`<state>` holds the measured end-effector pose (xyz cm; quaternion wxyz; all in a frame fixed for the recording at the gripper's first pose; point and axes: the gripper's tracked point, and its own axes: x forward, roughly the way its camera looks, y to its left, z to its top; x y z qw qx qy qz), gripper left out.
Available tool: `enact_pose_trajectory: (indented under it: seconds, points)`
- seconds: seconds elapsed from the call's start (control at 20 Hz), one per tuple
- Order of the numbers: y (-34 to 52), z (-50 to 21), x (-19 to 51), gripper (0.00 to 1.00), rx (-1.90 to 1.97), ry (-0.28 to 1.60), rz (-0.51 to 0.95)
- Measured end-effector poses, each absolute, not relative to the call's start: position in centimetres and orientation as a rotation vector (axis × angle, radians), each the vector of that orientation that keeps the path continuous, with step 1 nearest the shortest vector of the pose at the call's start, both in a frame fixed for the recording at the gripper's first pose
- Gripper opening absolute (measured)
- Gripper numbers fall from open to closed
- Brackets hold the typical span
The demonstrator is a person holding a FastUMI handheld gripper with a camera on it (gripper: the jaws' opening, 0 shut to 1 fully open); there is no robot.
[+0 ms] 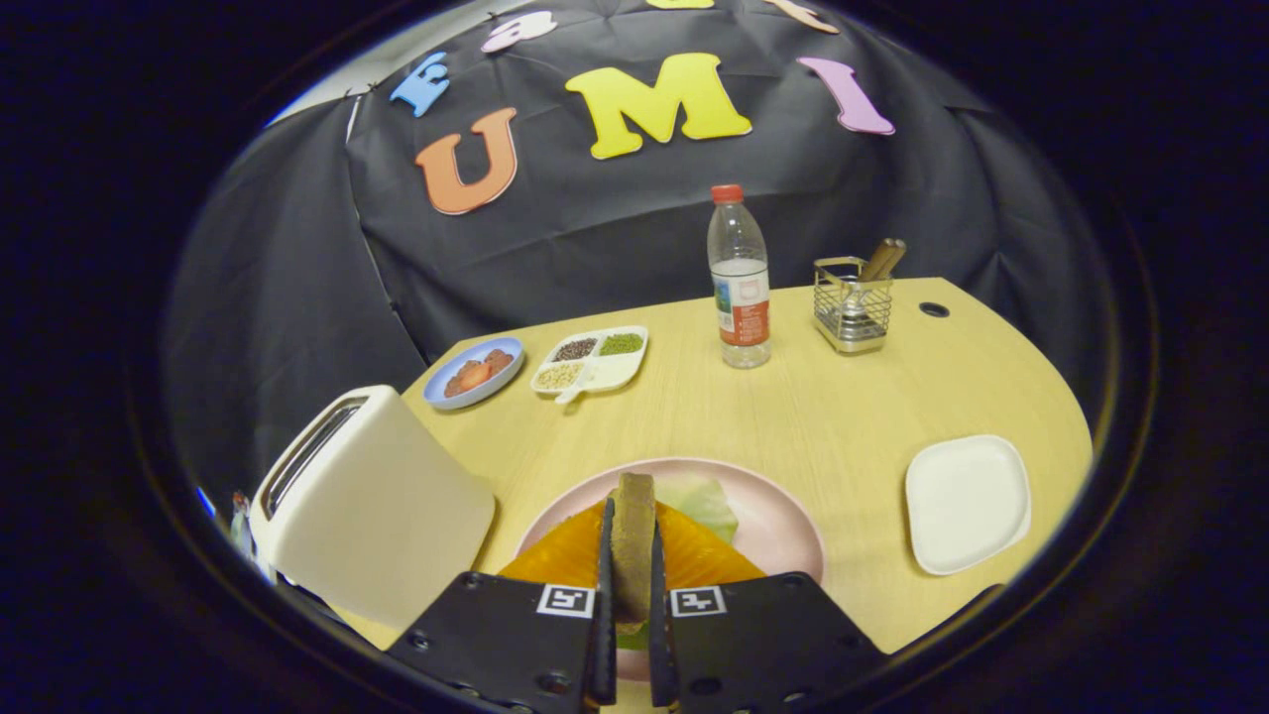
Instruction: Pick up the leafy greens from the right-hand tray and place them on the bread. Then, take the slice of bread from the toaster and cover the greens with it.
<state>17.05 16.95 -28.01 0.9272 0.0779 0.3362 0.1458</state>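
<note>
My gripper is shut on a slice of bread, which stands on edge between the two fingers. Right under it lies a pink plate with an orange slice of bread on it. The leafy greens rest on that orange slice, just beyond the fingertips. A white toaster stands to the left of the fingers, and what I can see of its slot looks dark. The white right-hand tray lies bare to the right of the plate.
Further back on the wooden table are a blue plate of red pieces, a white divided dish of grains, a clear bottle with a red cap and a wire basket. The table's edge curves close behind the tray.
</note>
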Motion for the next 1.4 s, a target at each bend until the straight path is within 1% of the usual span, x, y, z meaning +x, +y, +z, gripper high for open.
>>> enact_pose_trajectory:
  seconds: [0.05, 0.1, 0.15, 0.2, 0.3, 0.35, 0.4, 0.65, 0.7, 0.8, 0.85, 0.95, 1.0, 1.1, 1.25, 1.4]
  points:
    - [16.8, -28.1, 17.1, 0.14, 0.141, 0.677, 0.295]
    - [16.6, -28.2, 17.1, 0.21, 0.115, 0.670, 0.291]
    - [16.2, -28.6, 17.1, 0.21, 0.090, 0.668, 0.278]
    - [15.9, -28.9, 17.3, 0.27, 0.068, 0.662, 0.272]
    - [15.7, -29.2, 17.0, 0.30, 0.047, 0.652, 0.267]
    - [15.5, -29.3, 17.0, 0.38, 0.042, 0.642, 0.268]
    - [15.0, -29.4, 17.1, 0.38, 0.027, 0.636, 0.249]
    - [13.7, -29.5, 16.0, 0.57, -0.021, 0.634, 0.184]
    - [13.4, -29.1, 15.6, 0.57, -0.025, 0.628, 0.166]
    - [13.0, -27.4, 14.6, 0.61, -0.034, 0.597, 0.138]
    - [13.2, -26.4, 13.9, 0.65, -0.040, 0.576, 0.132]
    - [13.1, -24.2, 12.4, 0.70, -0.056, 0.532, 0.111]
    - [13.1, -23.0, 11.5, 0.71, -0.059, 0.508, 0.102]
    - [12.8, -20.5, 9.8, 0.78, -0.074, 0.463, 0.074]
    - [13.4, -17.0, 6.9, 0.95, -0.088, 0.396, 0.085]
    - [13.3, -13.2, 3.8, 0.96, -0.073, 0.318, 0.096]
